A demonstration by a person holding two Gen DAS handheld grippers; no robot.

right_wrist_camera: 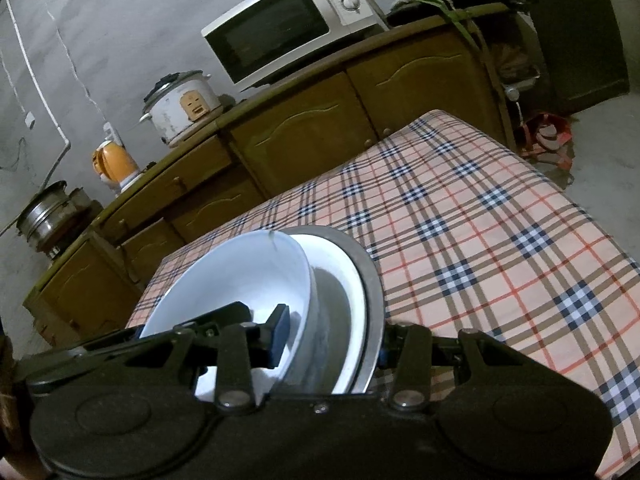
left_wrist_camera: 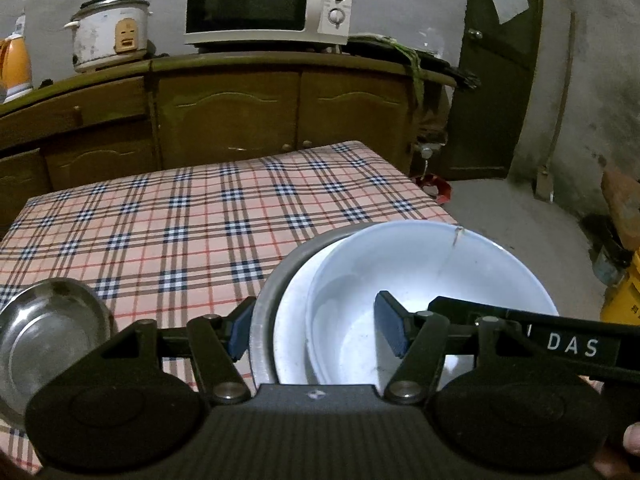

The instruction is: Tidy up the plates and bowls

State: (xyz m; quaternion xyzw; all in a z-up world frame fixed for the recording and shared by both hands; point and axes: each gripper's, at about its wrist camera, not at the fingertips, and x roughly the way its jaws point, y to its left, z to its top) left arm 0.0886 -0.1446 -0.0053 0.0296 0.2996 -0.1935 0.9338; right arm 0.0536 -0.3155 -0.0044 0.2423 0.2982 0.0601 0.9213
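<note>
Table [left_wrist_camera: 168, 216]: plaid cloth, just in front of wood cabinet [left_wrist_camera: 224, 112].
Cabinet top: microwave [left_wrist_camera: 268, 4], rice cooker [left_wrist_camera: 108, 34].
Stack: white bowl [left_wrist_camera: 432, 272] in plate [left_wrist_camera: 292, 320] on steel plate [left_wrist_camera: 268, 300], table's near edge.
Steel bowl [left_wrist_camera: 48, 328]: left of stack.
Left gripper [left_wrist_camera: 316, 328]: jaws pinching stack rims.
Right gripper [right_wrist_camera: 332, 336]: same, opp. side.

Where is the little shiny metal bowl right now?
The small steel bowl sits on the checked tablecloth at the lower left of the left wrist view, left of the stacked white bowl; the right wrist view does not show it.
</note>
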